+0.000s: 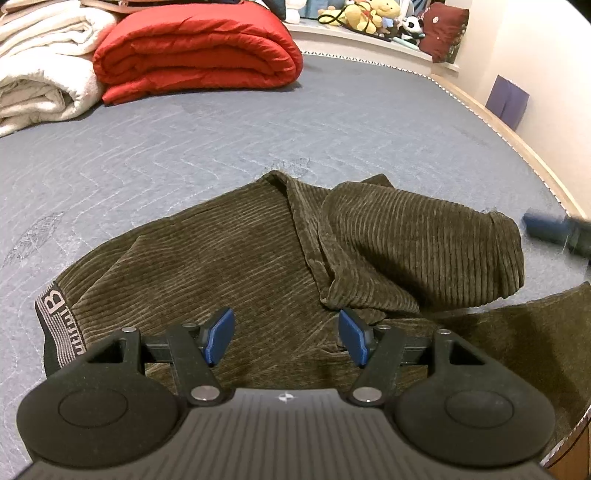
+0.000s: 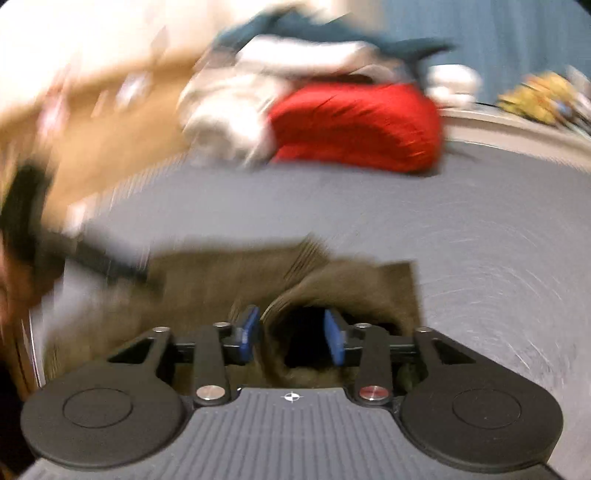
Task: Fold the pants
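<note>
Bedroom, with a grey quilted bed cover [image 1: 258, 122] spreading across most of the left wrist view and stitched in wavy lines. At the far end, a folded red quilt [image 1: 199, 48] stacked beside rolled cream blankets [image 1: 40, 62], the two touching. Beyond the bed edge, a shelf of plush toys [image 1: 373, 16] and a dark red cushion [image 1: 443, 29] against a pale wall. A purple sheet of paper [image 1: 506, 101] leaning at the wall on the right.

In the foreground, olive-brown corduroy pants [image 1: 229, 258] lying on the cover, crumpled rather than flat. One leg [image 1: 424, 243] doubled back over the rest in a rounded hump, its ribbed pile running crosswise. At the near left, a black and grey waistband [image 1: 61, 325] bearing a large letter B, curling down toward the camera.

Left gripper [image 1: 286, 338] hovering low over the cloth, blue pads [image 1: 221, 334] spread wide with bare corduroy showing between them, nothing gripped.

Right wrist view heavily smeared by motion. Right gripper [image 2: 291, 338] over a fold of the same pants [image 2: 221, 280], blue pads [image 2: 334, 339] parted moderately around a dark tunnel of fabric, no cloth pinched between them. Blurred edge of that gripper [image 1: 557, 230] also visible at the far right of the left wrist view, beside the doubled leg.
</note>
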A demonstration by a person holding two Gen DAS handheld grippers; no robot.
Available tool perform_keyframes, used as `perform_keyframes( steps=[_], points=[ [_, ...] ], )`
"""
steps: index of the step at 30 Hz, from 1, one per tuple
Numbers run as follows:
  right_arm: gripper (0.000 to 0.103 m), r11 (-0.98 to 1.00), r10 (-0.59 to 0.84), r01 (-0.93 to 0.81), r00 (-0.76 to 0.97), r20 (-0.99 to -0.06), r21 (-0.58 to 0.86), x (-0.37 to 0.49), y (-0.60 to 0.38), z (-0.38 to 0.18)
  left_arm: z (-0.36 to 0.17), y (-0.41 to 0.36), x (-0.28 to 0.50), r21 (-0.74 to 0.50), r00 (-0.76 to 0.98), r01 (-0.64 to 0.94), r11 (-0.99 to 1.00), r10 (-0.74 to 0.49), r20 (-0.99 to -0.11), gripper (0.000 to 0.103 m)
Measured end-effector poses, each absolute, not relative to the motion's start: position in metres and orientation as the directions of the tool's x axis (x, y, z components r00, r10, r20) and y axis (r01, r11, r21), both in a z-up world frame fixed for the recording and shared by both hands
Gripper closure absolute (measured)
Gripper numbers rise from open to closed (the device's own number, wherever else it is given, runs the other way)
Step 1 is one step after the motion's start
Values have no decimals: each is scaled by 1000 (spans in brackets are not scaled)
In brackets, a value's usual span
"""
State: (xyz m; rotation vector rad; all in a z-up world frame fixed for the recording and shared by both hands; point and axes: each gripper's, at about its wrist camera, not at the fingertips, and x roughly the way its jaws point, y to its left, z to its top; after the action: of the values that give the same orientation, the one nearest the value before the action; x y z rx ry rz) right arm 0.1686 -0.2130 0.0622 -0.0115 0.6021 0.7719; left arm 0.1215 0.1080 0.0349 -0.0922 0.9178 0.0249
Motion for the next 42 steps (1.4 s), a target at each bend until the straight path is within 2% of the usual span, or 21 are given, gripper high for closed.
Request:
perform_keyframes(
  steps=[2,4,8,11,15,20,24,27,31,33,35,39,42],
  points=[
    [58,776,627,-549,625,-465,309,183,-244,66,33,108,123,-66,603,-61,996,-15,-797,35],
    [56,808,587,-439,660,-469,394,198,-271,61,31,106,125,-65,600,-60,996,-16,-800,35],
    [56,826,556,-289,562,-612,485,222,-292,31,29,103,129,-65,595,-55,996,-19,-804,35],
    [53,788,605,-219,452,-656,576,229,-295,3,27,101,131,-64,591,-51,997,-22,-806,35],
    [49,749,633,-120,423,-649,652,233,-295,-14,23,99,135,-62,586,-53,997,-19,-810,35],
    [44,719,645,-76,441,-624,691,243,-286,-24,18,97,139,-55,578,-55,997,-13,-816,35],
    [44,794,558,-88,497,-664,601,255,-270,-25,15,96,142,-50,572,-57,997,-9,-820,34],
    [40,908,404,-163,580,-707,386,253,-247,-20,13,96,144,-46,568,-59,997,-4,-823,34],
    [42,937,340,-292,628,-700,194,247,-223,-21,9,94,149,-44,562,-60,997,-2,-827,34],
    [48,931,336,-340,652,-679,134,244,-216,-21,7,92,152,-42,559,-56,998,-3,-829,34],
    [96,915,351,-389,650,-674,102,242,-211,-21,5,89,153,-39,556,-52,998,-4,-831,34],
    [96,873,384,-488,677,-629,8,232,-204,-5,1,88,158,-40,553,-59,997,0,-833,34],
    [96,865,411,-500,749,-519,-36,221,-211,30,-1,89,162,-41,552,-67,997,3,-834,34]
  ],
)
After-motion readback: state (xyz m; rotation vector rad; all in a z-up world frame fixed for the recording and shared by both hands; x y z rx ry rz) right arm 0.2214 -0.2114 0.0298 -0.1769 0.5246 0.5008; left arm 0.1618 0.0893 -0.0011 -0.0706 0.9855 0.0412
